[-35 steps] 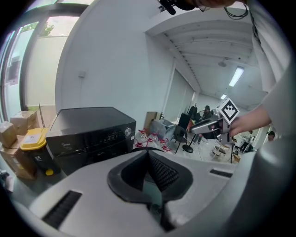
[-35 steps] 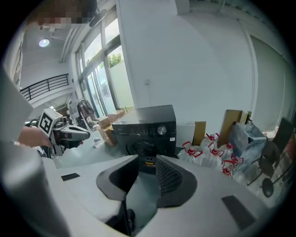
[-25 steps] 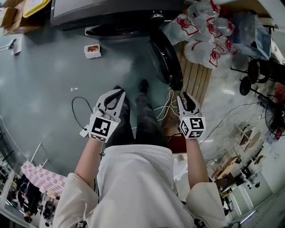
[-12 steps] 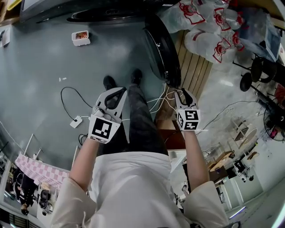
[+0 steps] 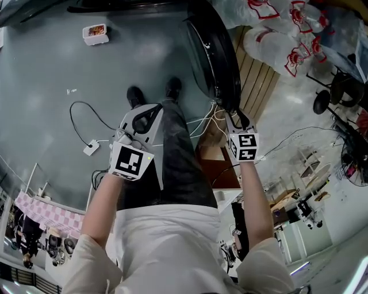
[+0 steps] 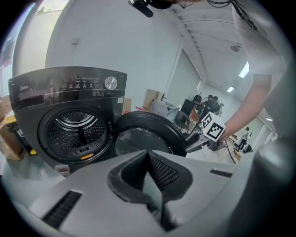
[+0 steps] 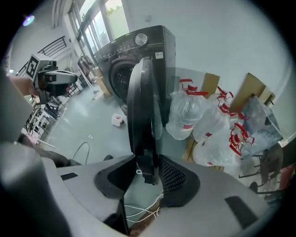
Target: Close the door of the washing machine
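1. Head view.
   - The door (image 5: 214,51) stood swung wide open, edge-on in the upper centre of the frame. It hung off the washing machine (image 5: 115,6), which ran along the top edge.
   - The right gripper (image 5: 234,116) sat at the door's free lower rim, just right of centre.
   - The left gripper (image 5: 150,109) hung left of centre above the person's legs, well apart from the door.
   - A cable (image 5: 77,118) trailed on the floor at left, and plastic bags (image 5: 276,40) were heaped at upper right.

2. Left gripper view.
   - The tongs were pressed together, pad to pad, with nothing between them.
   - Past them the drum opening (image 6: 76,132) gaped at middle left.
   - The door filled the centre, and the other gripper was at its right-hand rim.

3. Right gripper view.
   - The door's rim ran down the middle of the frame and into the tongs. They pinched it with one pad on each face, at a blocky part that was probably the latch.

4. Handling, as a judgement.
   - The door looked rigid and fairly heavy, plastic ring around glass, and it is hinged, so it should swing in an arc rather than lift.
   - The free edge opposite the hinge is the best hold because it gives the most leverage.
   - The rim looked smooth, so a pinch there could slip.
   - A firm last push would probably be needed to seat the latch.
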A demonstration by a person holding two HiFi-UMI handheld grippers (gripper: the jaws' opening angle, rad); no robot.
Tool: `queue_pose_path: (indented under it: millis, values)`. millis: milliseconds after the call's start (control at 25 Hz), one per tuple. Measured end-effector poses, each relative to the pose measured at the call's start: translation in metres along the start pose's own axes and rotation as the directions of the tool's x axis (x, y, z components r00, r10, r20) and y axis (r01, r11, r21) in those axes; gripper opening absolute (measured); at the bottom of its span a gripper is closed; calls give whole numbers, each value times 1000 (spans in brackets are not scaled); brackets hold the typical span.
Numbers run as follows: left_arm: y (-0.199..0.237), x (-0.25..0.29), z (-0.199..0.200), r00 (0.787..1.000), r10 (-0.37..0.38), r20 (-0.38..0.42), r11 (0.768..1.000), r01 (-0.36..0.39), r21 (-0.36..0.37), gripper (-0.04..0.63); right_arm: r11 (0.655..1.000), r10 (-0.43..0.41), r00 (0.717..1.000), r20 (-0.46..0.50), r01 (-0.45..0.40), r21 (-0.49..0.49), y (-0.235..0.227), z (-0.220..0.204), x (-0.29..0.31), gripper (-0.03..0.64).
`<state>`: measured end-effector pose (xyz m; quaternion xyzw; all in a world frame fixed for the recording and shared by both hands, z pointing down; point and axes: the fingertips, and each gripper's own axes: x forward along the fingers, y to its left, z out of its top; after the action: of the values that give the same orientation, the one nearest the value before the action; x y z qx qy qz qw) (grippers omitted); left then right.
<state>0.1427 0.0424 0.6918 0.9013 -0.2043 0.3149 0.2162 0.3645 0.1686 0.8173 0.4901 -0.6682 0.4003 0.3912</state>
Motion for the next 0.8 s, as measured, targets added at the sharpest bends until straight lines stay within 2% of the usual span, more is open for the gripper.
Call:
queue_pose_path:
  millis: [160,320,440,600,800]
  values:
    - [0,12,-16,1000,4,-17,1000,-5,-26,9,1000,3,1000,6,-3,-20,0,-2,10,167]
    - [-3,14,-20,1000,2,-18,1000,-2,-8,9,999,16,1000,18,-15,-28,6,1,13,164]
    - [-10,14,-25,1000,9,-22,999,-10,-47,9,999,27,999,17,-26,-33,13,0,13,164]
    - [-15,16,-24,1000,-2,-20,1000,1,-24,9,998,49,999,12,-48,-29,27,1,16,165]
    - [-9,11,-29,1000,21,-14,998,-21,-54,9,995,91,996,2,-91,-29,52,3,21,162]
